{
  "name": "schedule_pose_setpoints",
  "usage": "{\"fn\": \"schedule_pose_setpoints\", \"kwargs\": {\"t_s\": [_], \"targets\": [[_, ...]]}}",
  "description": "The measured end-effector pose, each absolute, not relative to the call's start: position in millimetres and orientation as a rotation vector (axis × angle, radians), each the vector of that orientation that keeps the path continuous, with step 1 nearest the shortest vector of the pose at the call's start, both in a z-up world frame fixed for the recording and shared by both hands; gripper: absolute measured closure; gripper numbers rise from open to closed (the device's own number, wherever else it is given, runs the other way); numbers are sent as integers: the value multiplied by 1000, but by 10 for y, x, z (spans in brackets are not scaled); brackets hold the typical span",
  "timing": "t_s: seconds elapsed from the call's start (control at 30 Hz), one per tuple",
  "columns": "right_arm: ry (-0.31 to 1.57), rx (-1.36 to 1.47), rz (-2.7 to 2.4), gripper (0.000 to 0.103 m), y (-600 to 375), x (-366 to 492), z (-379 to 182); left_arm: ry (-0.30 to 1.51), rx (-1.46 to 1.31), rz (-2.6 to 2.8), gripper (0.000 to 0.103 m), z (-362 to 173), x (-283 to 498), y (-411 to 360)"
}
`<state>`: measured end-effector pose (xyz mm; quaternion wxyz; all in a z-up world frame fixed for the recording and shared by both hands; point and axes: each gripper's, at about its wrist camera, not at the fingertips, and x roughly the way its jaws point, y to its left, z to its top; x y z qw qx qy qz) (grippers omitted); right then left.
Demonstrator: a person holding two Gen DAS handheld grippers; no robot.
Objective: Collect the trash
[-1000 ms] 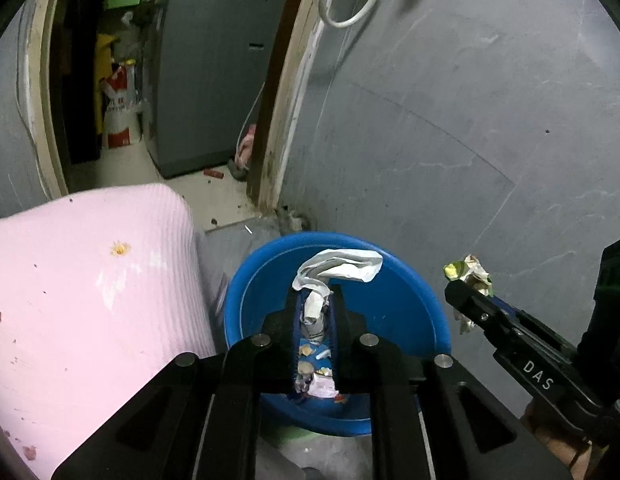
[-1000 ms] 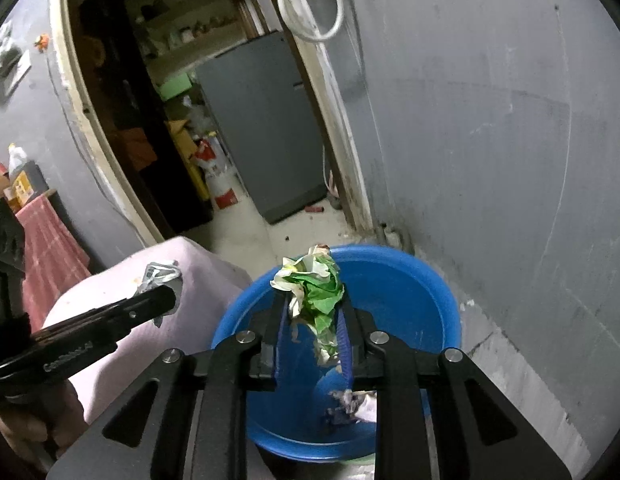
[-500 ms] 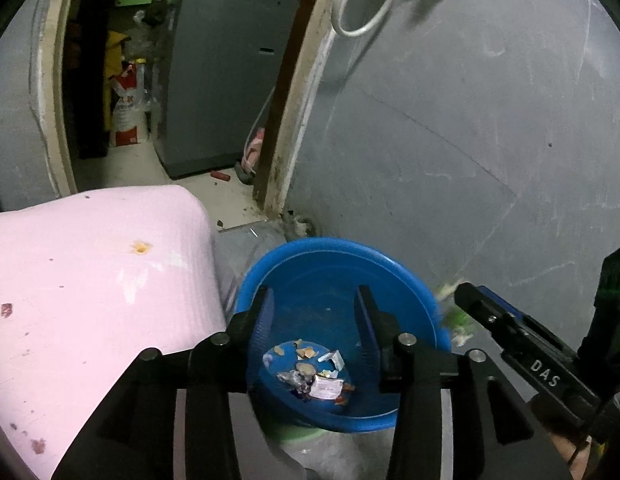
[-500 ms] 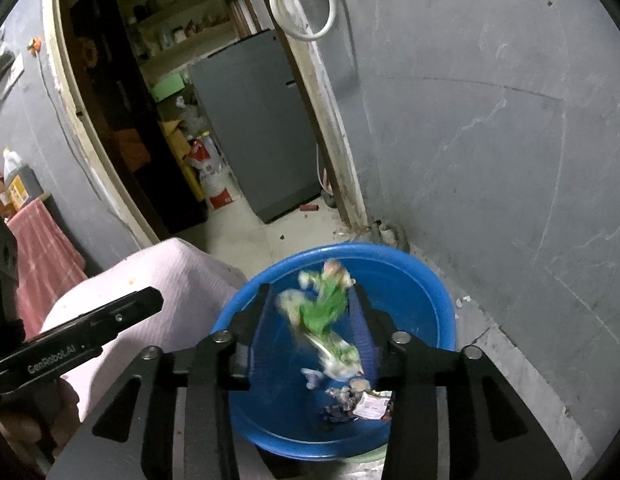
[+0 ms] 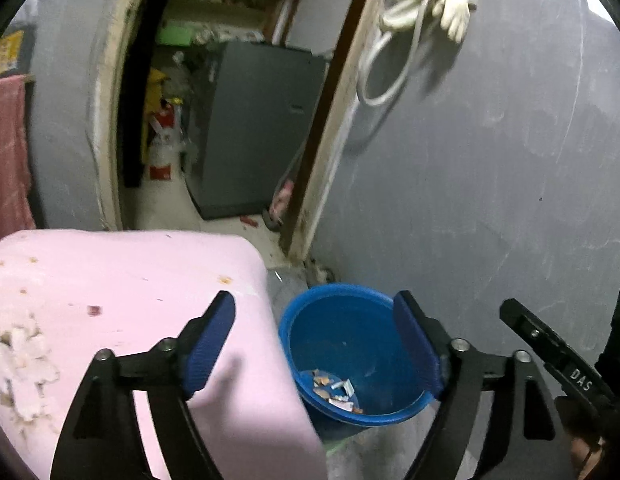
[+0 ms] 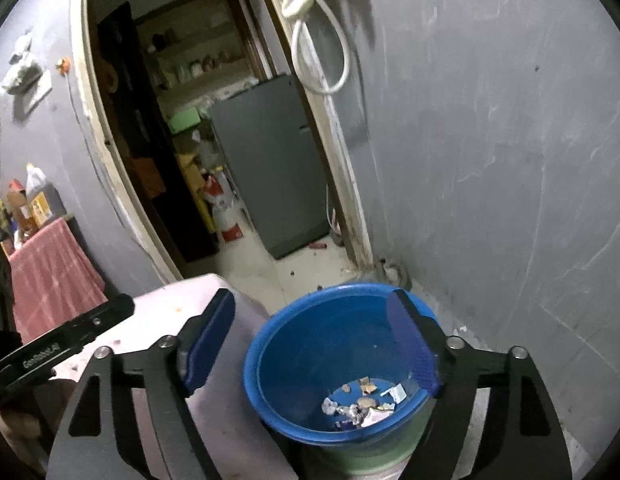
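A blue plastic basin (image 5: 294, 320) (image 6: 254, 356) stands on the floor by the grey wall, with several scraps of paper and wrapper trash (image 5: 338, 390) (image 6: 364, 402) at its bottom. My left gripper (image 5: 314, 332) hangs above the basin's left rim and the pink surface; its jaws are opening wide with nothing between them. My right gripper (image 6: 310, 328) is over the basin, jaws opening too, nothing held. Each gripper's black finger shows at the edge of the other's view (image 5: 550, 352) (image 6: 62, 344). More crumbs and white bits (image 5: 18, 352) lie on the pink surface.
A pink padded surface (image 5: 122, 280) (image 6: 182, 296) sits left of the basin. Behind is a doorway with a grey fridge (image 5: 254, 128) (image 6: 270, 160) and a red-and-white bag (image 6: 226, 208). A white cable coil (image 5: 406, 28) hangs on the wall. A red cloth (image 6: 50, 268) drapes at left.
Both grippers went from shut on crumpled trash to wide open. The white paper and the green wrapper dropped into the basin. Both hands rose and pulled back.
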<state>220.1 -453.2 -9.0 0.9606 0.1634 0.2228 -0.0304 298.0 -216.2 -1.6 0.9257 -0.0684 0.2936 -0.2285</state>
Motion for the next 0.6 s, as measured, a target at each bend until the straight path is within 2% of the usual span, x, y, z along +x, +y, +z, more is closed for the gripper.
{"fn": "schedule_pose_setpoints", "kwargs": {"t_s": [0.07,0.13,0.2,0.4,0.6], "targets": [[425,326,-59,16,-4479,2078,-11,570,-143,-460,18,78,2847,-2041],[391,320,-55,6,-4417,1931,71,539,-143,-452,14,169,2711,-1931],[364,316,-50,0,-4352,1824,143,509,-144,-441,8,245,2575,-1834],[286,263,-40,0,-4079,1339,319,425,-122,-401,2,421,2073,-1577],[234,220,-52,0,-3822,910,391,361,-85,-369,2,469,1558,-1367]]}}
